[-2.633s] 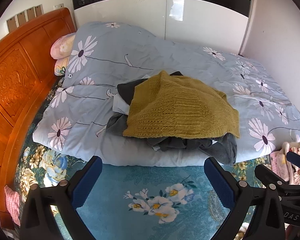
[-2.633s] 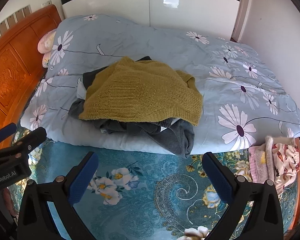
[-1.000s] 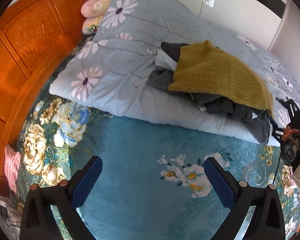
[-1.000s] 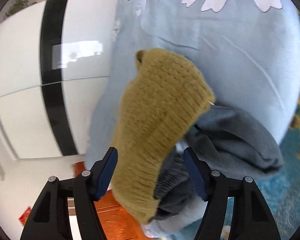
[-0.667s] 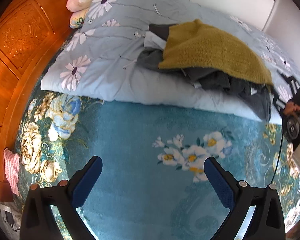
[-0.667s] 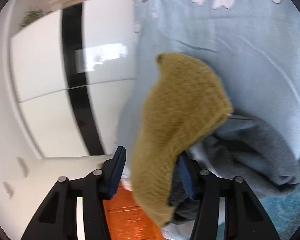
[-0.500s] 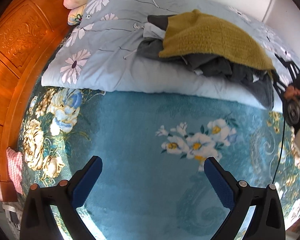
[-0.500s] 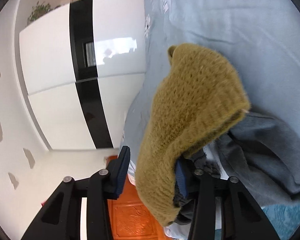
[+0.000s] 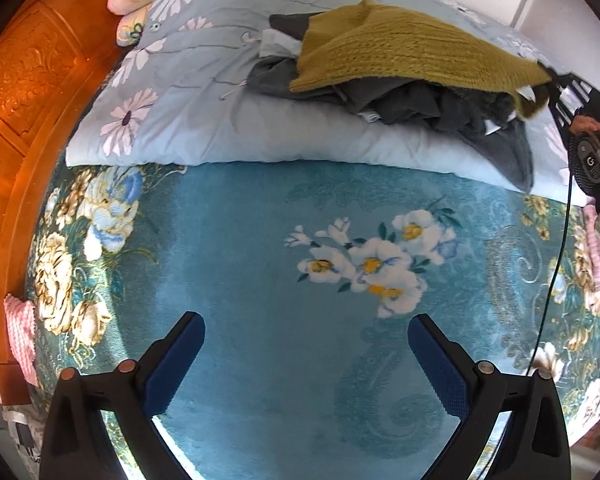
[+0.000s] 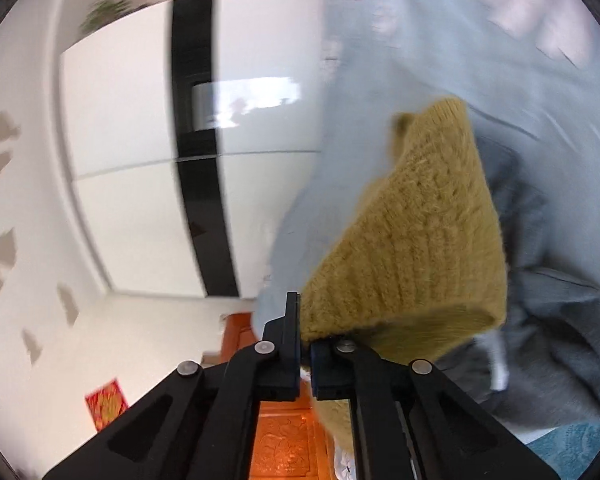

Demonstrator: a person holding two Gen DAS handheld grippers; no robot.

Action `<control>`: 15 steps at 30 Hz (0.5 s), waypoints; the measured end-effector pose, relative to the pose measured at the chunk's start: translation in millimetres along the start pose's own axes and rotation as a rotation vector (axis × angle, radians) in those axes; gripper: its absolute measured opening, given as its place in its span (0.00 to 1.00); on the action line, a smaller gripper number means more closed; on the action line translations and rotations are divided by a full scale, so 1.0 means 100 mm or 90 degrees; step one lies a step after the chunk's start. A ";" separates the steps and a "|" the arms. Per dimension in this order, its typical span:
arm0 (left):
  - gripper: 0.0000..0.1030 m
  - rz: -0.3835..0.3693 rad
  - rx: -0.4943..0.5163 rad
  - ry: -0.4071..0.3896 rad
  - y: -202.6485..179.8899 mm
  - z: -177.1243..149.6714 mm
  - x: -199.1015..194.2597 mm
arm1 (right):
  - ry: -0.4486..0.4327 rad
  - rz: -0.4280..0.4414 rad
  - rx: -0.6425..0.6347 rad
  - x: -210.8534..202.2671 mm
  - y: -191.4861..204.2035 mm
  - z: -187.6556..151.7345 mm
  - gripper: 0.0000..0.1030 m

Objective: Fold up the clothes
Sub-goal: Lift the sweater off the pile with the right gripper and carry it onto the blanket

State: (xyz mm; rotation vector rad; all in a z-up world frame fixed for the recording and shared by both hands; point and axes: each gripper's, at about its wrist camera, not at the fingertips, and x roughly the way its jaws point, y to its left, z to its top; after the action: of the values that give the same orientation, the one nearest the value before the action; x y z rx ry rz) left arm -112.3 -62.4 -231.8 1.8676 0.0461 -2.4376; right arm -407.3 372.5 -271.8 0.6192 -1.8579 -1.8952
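Bedroom light falls on a wide bed whose teal floral bedspread (image 9: 300,360) fills most of the left wrist view, with a pale blue daisy-print duvet (image 9: 204,92) folded over it and a carved wooden headboard (image 9: 24,80) to the left.

Right gripper (image 10: 305,344): its jaws have just been closing and now stand clenched on the corner of the mustard knitted sweater (image 10: 420,248), a fold of yarn pinched between the blue pads. A second ago that corner merely lay between wide-open jaws; now, in the left wrist view, the sweater (image 9: 400,52) is drawn taut towards the right gripper (image 9: 556,88) at the frame's right edge, its near corner lifted off the heap.

Beneath it the grey garments (image 9: 440,108) remain bunched on the duvet, one end trailing down the duvet's front edge.

Left gripper (image 9: 304,356): jaws wide apart, holding nothing, tipped steeply down over bare bedspread, nearer to it than a second ago.

I judge this the start: one garment is secured for separating from the pile, and the clear bedspread below the left gripper looks the likely place to spread it flat. No fold is made yet.
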 end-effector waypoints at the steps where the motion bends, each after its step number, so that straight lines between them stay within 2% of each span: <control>1: 1.00 -0.002 0.004 -0.003 -0.03 0.00 -0.03 | 0.006 0.015 -0.015 -0.03 0.14 -0.03 0.03; 10: 1.00 -0.014 0.016 -0.053 -0.17 -0.03 -0.48 | 0.061 0.132 -0.094 -0.08 1.22 -0.20 0.03; 15: 1.00 -0.019 0.014 -0.089 -0.18 -0.15 -0.82 | 0.076 0.193 -0.138 -0.43 1.82 -0.31 0.03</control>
State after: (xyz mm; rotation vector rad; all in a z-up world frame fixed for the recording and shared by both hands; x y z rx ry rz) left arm -78.5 -40.2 -157.3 1.7114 0.0384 -2.5918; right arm -357.4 367.7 -88.8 0.3483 -1.5452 -1.7835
